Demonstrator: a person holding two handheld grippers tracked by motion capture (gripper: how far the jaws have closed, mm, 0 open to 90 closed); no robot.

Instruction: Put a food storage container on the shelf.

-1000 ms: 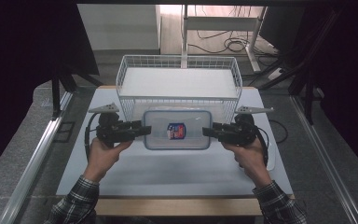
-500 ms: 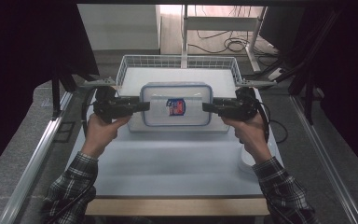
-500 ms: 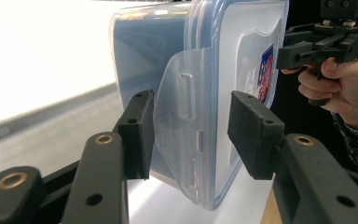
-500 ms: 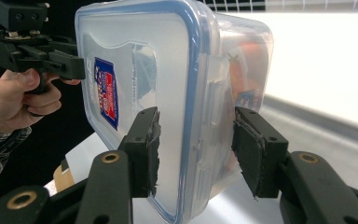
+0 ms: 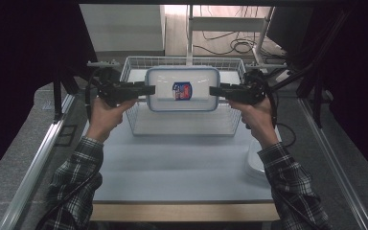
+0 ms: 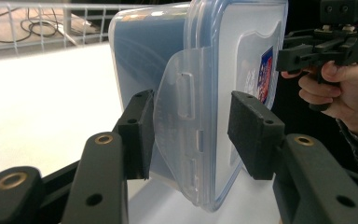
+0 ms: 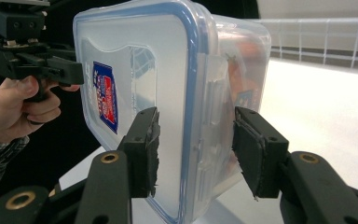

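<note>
Lifted off the table since a second ago, the stiff, light, slippery lidded container [image 5: 182,89] hangs over the wire basket [image 5: 182,122], my left gripper [image 5: 146,89] and right gripper [image 5: 215,90] clamping its end latches.

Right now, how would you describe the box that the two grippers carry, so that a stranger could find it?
Look at the white wire basket at the table's far side. Above it, a clear plastic box hangs between two black grippers. A blue-rimmed lid and a blue-and-red label set it apart.
</note>
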